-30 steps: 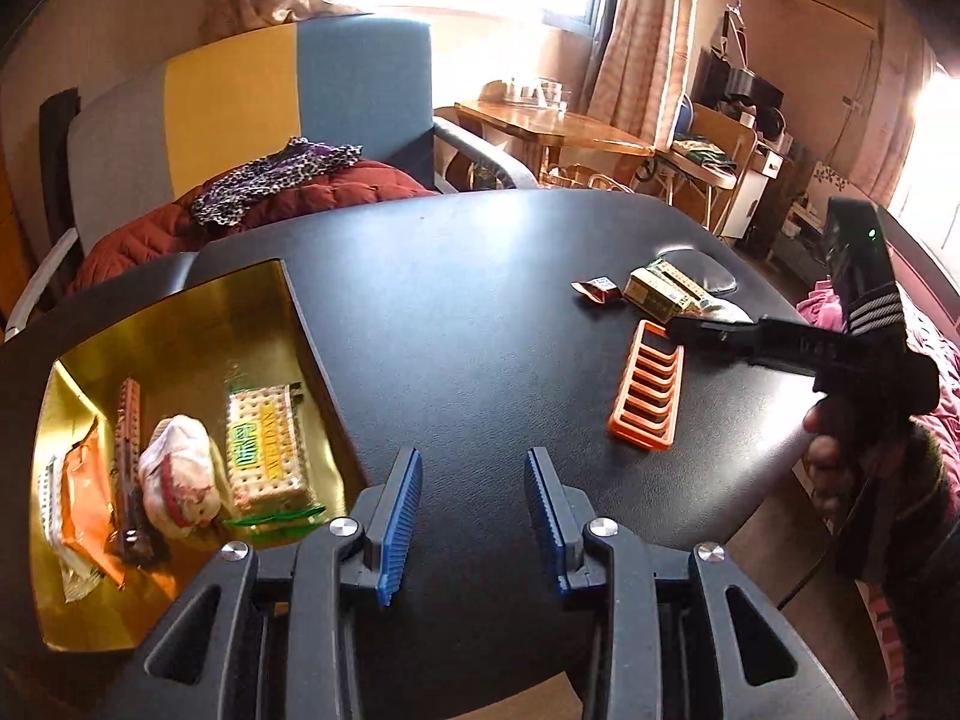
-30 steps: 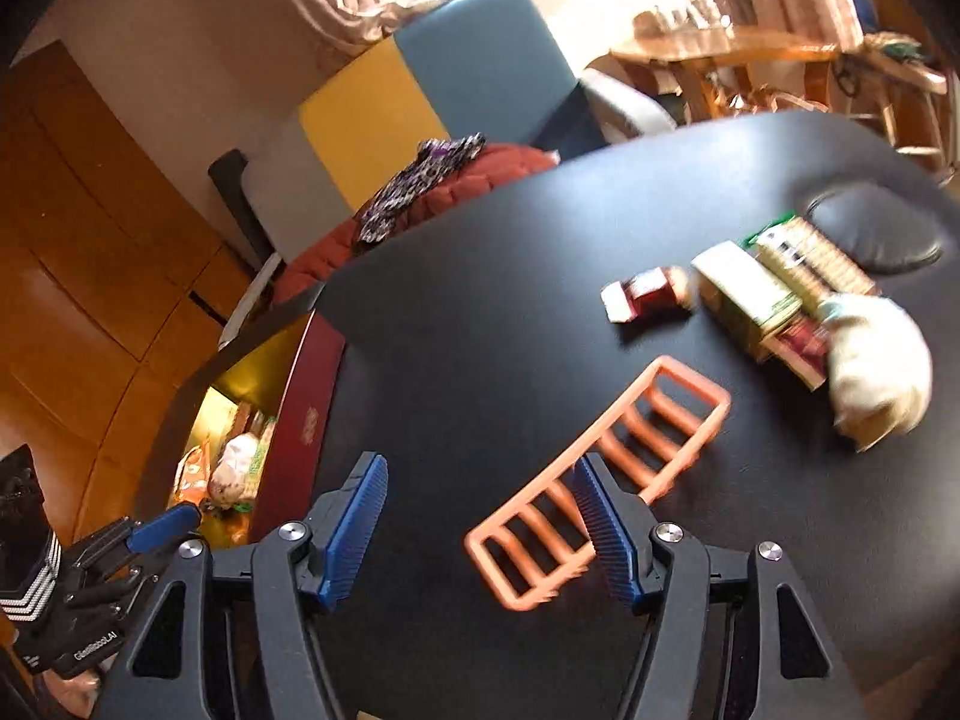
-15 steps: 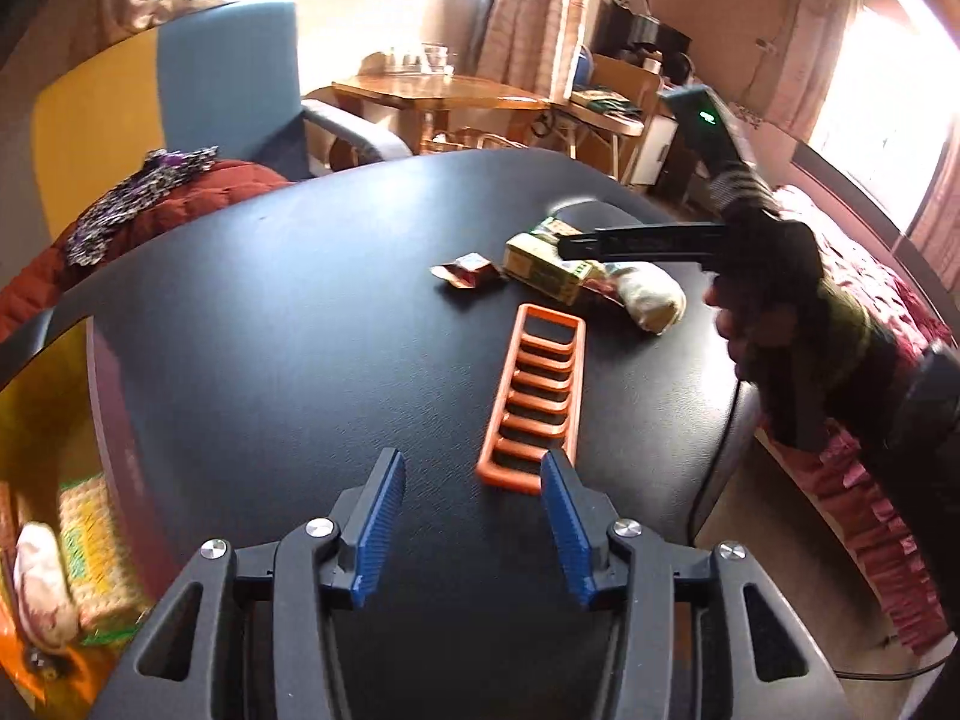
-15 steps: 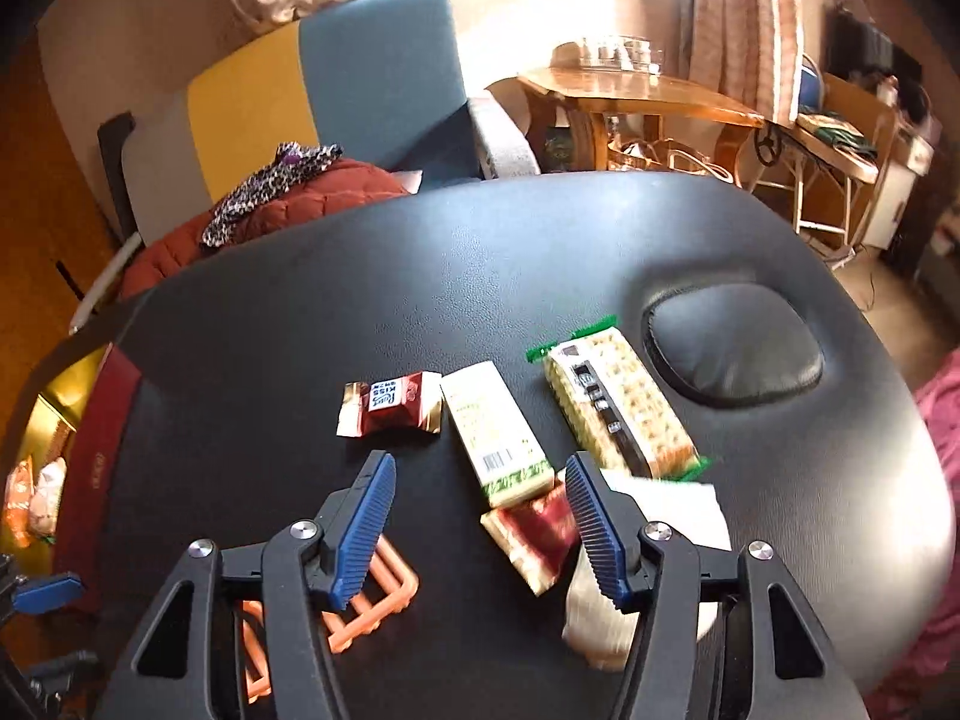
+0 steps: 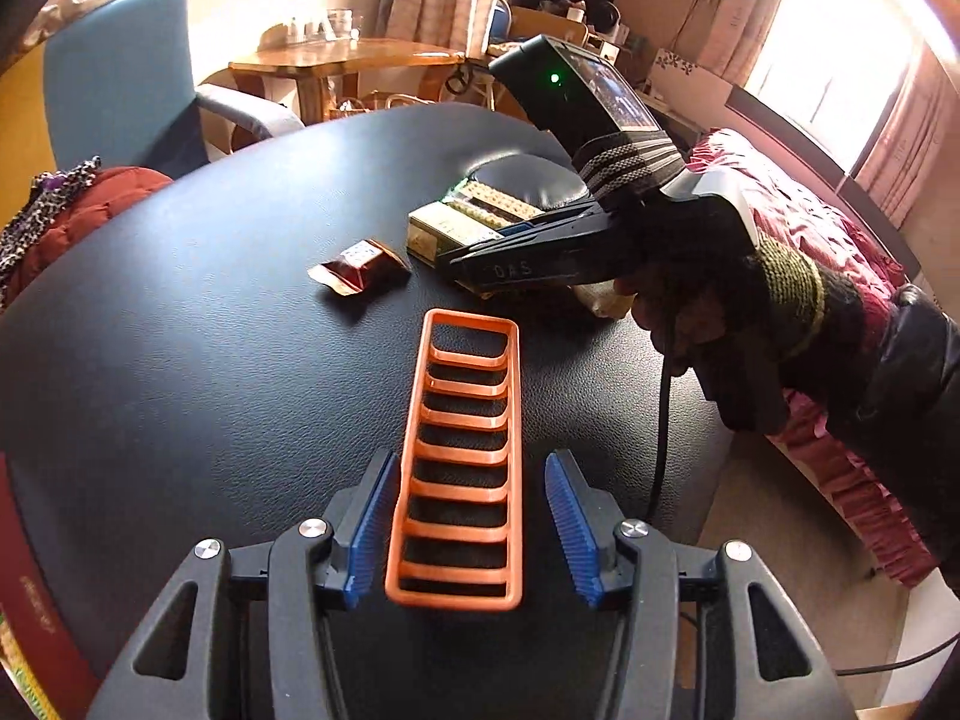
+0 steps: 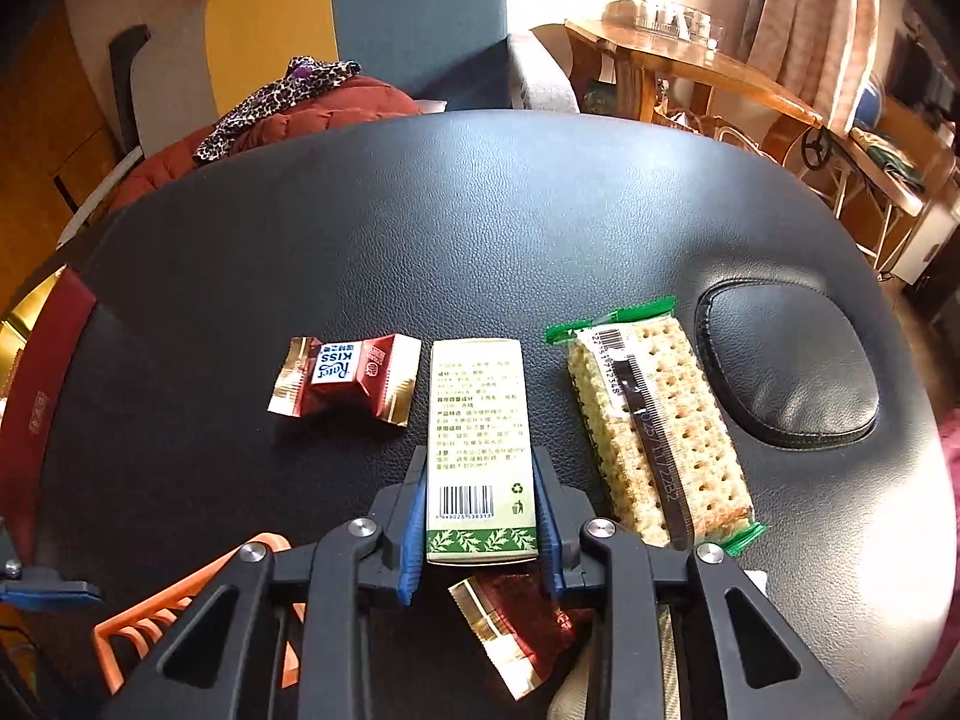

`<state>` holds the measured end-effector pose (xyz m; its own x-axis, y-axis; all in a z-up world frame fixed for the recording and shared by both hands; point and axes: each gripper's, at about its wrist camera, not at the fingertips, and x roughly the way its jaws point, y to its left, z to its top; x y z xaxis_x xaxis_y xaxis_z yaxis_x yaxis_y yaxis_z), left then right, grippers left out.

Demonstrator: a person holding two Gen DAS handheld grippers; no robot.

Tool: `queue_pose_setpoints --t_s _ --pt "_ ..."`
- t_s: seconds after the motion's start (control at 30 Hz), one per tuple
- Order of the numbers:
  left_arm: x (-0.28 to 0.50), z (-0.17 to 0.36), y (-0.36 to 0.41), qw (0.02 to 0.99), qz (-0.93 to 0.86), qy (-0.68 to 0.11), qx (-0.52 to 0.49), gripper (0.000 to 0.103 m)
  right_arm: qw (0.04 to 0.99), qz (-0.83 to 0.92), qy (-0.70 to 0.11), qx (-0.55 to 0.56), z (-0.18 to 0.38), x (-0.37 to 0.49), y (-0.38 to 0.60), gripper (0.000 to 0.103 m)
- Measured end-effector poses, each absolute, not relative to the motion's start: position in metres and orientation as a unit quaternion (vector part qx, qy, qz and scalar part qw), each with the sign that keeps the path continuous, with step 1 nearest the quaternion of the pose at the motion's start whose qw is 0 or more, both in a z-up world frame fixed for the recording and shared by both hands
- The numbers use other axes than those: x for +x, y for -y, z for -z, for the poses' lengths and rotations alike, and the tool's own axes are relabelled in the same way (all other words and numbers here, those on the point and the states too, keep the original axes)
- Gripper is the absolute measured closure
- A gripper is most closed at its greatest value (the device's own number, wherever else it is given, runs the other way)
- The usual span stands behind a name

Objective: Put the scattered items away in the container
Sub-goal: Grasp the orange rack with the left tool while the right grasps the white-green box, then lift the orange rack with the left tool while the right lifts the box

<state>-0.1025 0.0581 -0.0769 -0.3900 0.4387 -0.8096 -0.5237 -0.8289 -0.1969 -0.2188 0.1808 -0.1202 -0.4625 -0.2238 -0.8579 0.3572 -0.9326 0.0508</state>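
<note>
Right now the right gripper (image 6: 482, 516) has its blue pads pressed against both long sides of the pale green box (image 6: 479, 441), which lies flat on the black table (image 6: 480, 228). Just left of the box sits a red and gold wrapped candy (image 6: 345, 375), and to its right a clear pack of crackers (image 6: 657, 432), lying next to the oval padded inset (image 6: 789, 360) in the tabletop. Under the gripper's near end, another red and gold wrapper (image 6: 510, 618) peeks out.

Meanwhile the left gripper (image 5: 465, 531) is spread wide, its fingers either side of the near end of the orange slotted rack (image 5: 462, 456) and not touching it; the rack lies flat and points away toward the snacks. At the far left edge the red rim of the container (image 5: 36, 612) shows.
</note>
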Motion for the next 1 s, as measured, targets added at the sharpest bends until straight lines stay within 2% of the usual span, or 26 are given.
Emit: queue_pose_setpoints --t_s 0.37,0.53,0.6,1.0 --pt "-0.114 0.086 -0.071 0.273 -0.838 -0.064 -0.468 0.053 0.166 0.856 -0.053 0.487 0.124 -0.217 -0.181 0.072" --pt "-0.108 0.066 -0.065 0.297 -0.845 -0.07 -0.439 0.049 0.161 0.858 -0.054 0.485 0.126 -0.217 -0.178 0.071" --pt "-0.112 0.068 -0.064 0.295 -0.843 -0.08 -0.444 0.043 0.16 0.858 -0.053 0.485 0.126 -0.217 -0.178 0.071" --pt "-0.125 0.088 -0.066 0.324 -0.814 -0.092 -0.473 0.043 0.164 0.86 -0.045 0.481 0.128 -0.219 -0.18 0.071"
